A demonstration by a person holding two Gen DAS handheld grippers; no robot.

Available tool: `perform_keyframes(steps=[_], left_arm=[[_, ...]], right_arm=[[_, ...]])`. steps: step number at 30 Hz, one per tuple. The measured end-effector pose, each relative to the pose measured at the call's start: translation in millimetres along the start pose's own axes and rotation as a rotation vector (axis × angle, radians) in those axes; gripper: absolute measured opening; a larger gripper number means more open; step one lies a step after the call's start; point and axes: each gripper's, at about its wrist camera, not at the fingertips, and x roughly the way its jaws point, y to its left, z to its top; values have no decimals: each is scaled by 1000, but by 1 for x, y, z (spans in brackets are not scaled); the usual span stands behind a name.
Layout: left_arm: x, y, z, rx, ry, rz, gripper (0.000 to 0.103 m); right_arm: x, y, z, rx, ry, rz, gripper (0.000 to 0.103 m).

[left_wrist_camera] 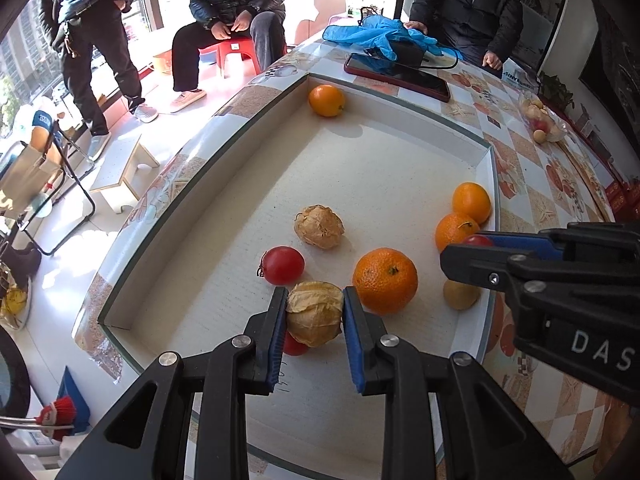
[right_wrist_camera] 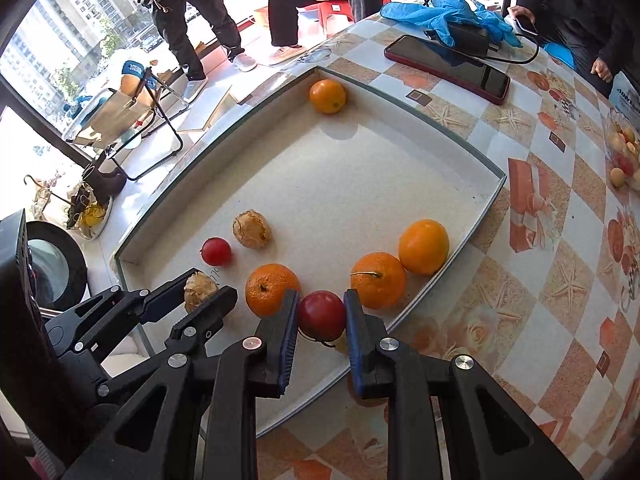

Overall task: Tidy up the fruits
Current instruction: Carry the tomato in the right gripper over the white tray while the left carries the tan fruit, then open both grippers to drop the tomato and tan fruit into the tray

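Only writing I can make out is "DAS" in white on my right gripper, seen from the left cam, plus part of a blue label at the table edge I can't read. Table's got a checkered orange-and-white cloth with starfish prints, sunny room, people sitting around, a phone and blue gloves at the far end. Fruit sits in a shallow white tray with a fine ribbed liner. My left gripper is clamped on a papery husk fruit, right one squeezes a smooth red tomato, both over the near tray end. Dimpled oranges beside them
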Motion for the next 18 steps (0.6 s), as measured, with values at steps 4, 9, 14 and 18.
perform_keyframes(steps=[4,9,14,18], left_arm=[[0,-1,0,4,4,-1,30],[1,-2,2,7,5,-7,34],[-5,-3,1,20,-42,31,81],[-9,-1,2,9,-41,6,85]], right_arm=[[3,3,1,-17,8,-21,23],[7,6,3,-28,23,-32,24],[1,9,2,-42,-17,-46,88],[-9,17,3,-83,-36,-91,88]])
